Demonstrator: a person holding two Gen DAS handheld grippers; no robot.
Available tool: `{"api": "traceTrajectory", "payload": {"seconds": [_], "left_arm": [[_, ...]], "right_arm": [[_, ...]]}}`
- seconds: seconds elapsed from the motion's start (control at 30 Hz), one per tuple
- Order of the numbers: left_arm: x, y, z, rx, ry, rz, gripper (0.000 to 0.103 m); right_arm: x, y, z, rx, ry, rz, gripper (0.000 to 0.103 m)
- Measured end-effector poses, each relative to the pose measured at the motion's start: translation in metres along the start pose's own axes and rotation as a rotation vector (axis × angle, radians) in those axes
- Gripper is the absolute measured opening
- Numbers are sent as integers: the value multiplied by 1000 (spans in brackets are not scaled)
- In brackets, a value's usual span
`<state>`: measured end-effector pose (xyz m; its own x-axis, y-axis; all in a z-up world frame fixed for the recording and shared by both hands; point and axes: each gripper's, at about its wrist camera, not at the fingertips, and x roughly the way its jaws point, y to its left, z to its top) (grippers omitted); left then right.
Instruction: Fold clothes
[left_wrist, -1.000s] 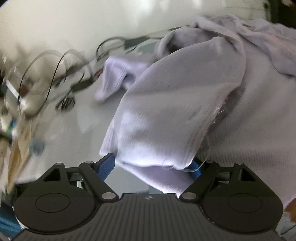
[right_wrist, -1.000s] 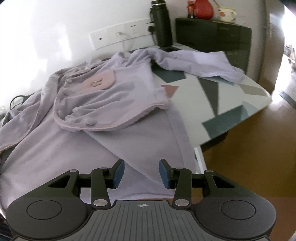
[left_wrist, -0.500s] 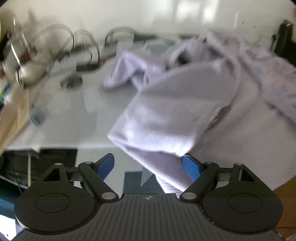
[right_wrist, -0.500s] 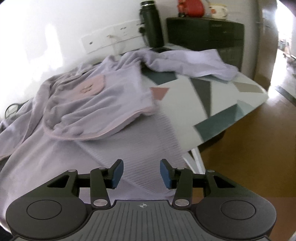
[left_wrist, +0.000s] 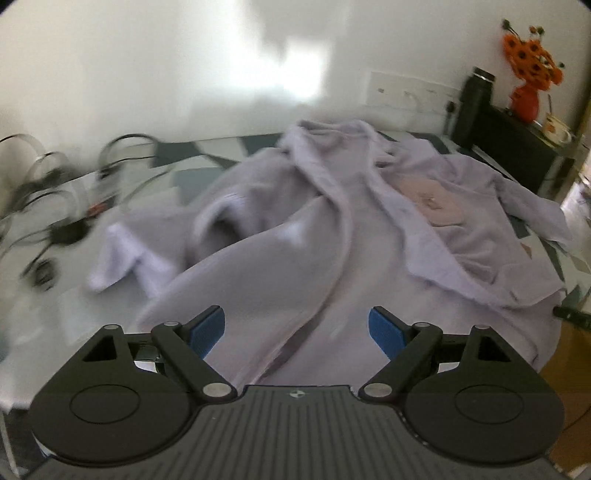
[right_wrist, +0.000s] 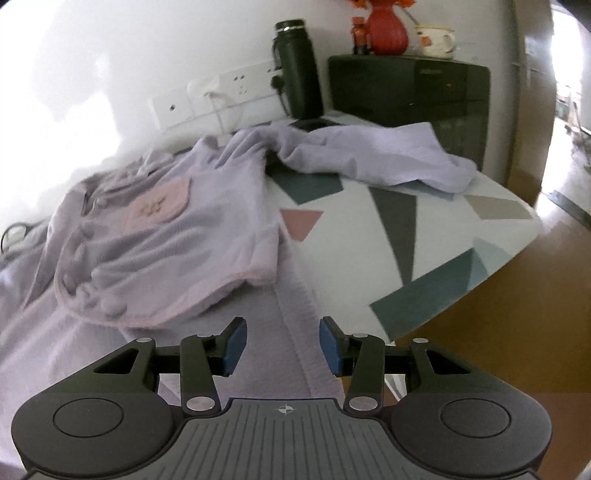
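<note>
Lilac cardigan (left_wrist: 280, 266) sprawls crumpled across patterned table (right_wrist: 436, 236). Left: tangled cables (left_wrist: 55, 206) on tabletop, blurred. Left gripper (left_wrist: 296, 328) fingers wide apart, empty, above cloth's near fold. Pink pocket (right_wrist: 159, 203) mid-garment. Right gripper (right_wrist: 282, 349) fingers apart, straddling ribbed hem, not clamping. Dark bottle (right_wrist: 298, 70) far right by wall.

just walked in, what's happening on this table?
A person holds a tool in each hand over a crumpled lilac cardigan spread on the patterned table. The left tool and right tool are both open above the near hem, gripping nothing. No fold is made yet; one sleeve trails toward the dark flask.
</note>
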<state>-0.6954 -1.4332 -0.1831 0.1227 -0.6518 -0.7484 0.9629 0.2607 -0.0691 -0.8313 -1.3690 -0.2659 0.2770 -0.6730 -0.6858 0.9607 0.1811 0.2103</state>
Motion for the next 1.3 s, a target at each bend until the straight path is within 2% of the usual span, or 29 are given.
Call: {"api": "traceTrajectory", "payload": {"seconds": [0.03,0.1,0.23,0.27,0.33,0.37,0.4,0.47,0.5,0.53,0.57,0.67,0.73,0.77,0.8,0.83,1.0,1.1,1.2,1.3], "left_arm": [[11,-6,8,11,9,-17,87],[34,-19,26,34,31,-53,86],[76,-60,59,95,75,-107,83],[87,-71,67,110,86,-121,79],[108,-91,82,140,118,-132,71],[118,-100,87,151,143,-111,60],[127,-107,90,162,167,-94,54],[139,-116,94,179,199,-79,32],[140,-116,94,183,204,-80,28],[141,-116,94,187,209,-81,19],[143,-117,93,191,214,-82,16],[147,-117,93,202,229,-85,13],[150,-117,93,210,239,-87,12],[151,-117,93,214,244,-88,12],[152,-117,93,218,249,-89,12],[154,-118,92,222,254,-90,11],[156,-114,92,225,263,-100,10],[152,-106,92,193,251,-113,10],[150,-99,92,179,252,-116,10],[152,-96,90,177,256,-110,10]], "right_arm": [[1,0,-2,-5,7,5,28],[1,0,-5,-3,15,18,9],[-5,1,-9,-38,4,53,4],[-7,2,-10,-47,1,62,4],[-7,1,-10,-56,0,62,6],[-6,0,-8,-56,-1,60,12],[-6,-2,-6,-55,-10,57,20],[-6,-5,0,-49,-38,53,27],[-6,-7,3,-45,-47,52,31],[-5,-9,6,-40,-56,50,32],[-5,-11,9,-35,-65,49,33],[4,-15,12,-32,-42,69,36],[10,-16,11,-38,-17,87,34],[10,-15,10,-46,-19,83,27],[9,-13,9,-55,-24,75,12],[7,-12,8,-58,-27,72,9],[-13,-6,3,-41,-76,104,6],[-28,2,-3,-69,-97,169,6],[-39,15,-14,-166,-93,207,5],[-38,25,-29,-215,-35,245,5]]}}
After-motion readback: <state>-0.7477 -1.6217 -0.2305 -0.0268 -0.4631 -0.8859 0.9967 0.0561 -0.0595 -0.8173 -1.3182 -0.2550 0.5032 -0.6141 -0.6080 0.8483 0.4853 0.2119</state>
